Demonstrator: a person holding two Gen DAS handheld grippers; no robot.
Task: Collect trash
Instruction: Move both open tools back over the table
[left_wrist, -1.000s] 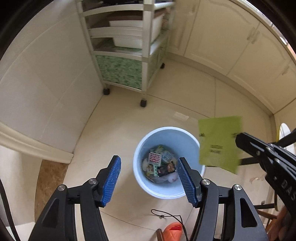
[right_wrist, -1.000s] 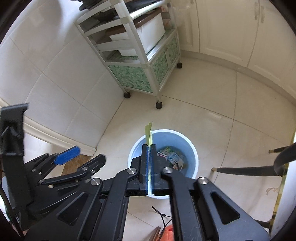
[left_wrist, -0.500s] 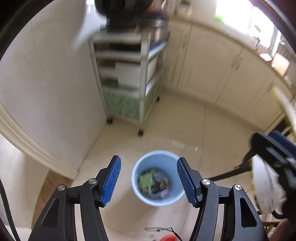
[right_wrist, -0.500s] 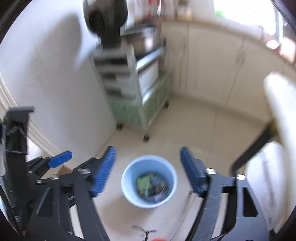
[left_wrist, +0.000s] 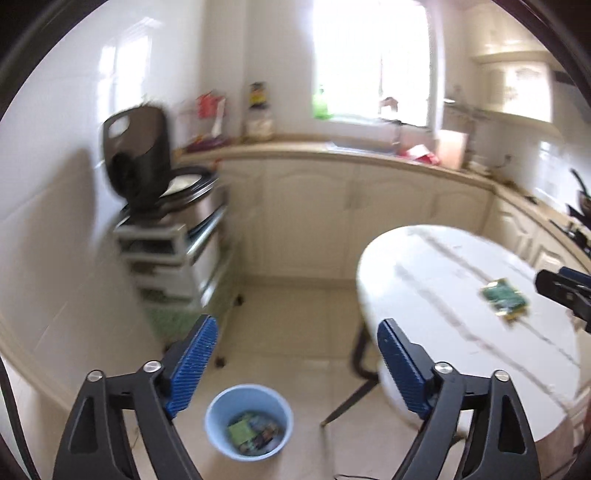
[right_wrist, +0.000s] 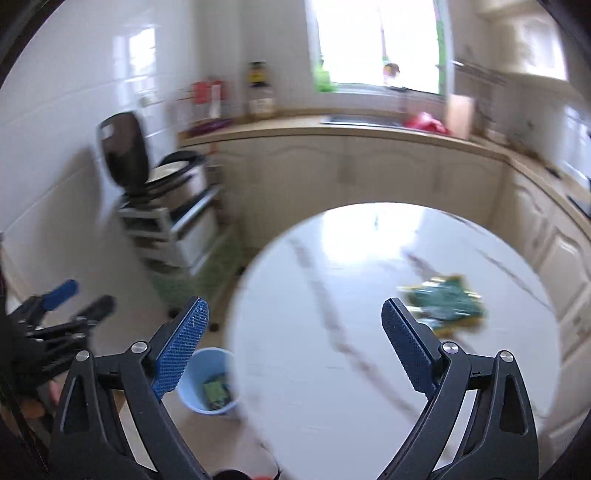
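A light blue bin (left_wrist: 249, 421) stands on the floor below the table edge, holding several wrappers with a green sheet on top; the right wrist view shows the bin (right_wrist: 201, 384) too. A green wrapper (right_wrist: 445, 303) lies on the round white table (right_wrist: 351, 369); it shows as the green wrapper (left_wrist: 504, 297) on the table (left_wrist: 443, 295) in the left wrist view. My left gripper (left_wrist: 295, 363) hangs high over the floor, jaws opening, nothing between them. My right gripper (right_wrist: 293, 345) is over the table's near edge, jaws opening and empty.
A wheeled shelf cart (left_wrist: 173, 251) with a black cooker (left_wrist: 138, 155) on top stands by the left wall. Cream cabinets (left_wrist: 332, 218) and a cluttered counter run along the back under a window. Dark table legs (left_wrist: 354, 376) slant beside the bin. Both views are motion-blurred.
The right gripper let the green sheet go into the bin and opened. Both grippers rose and tilted up from the bin toward the table. The left jaws spread wider.
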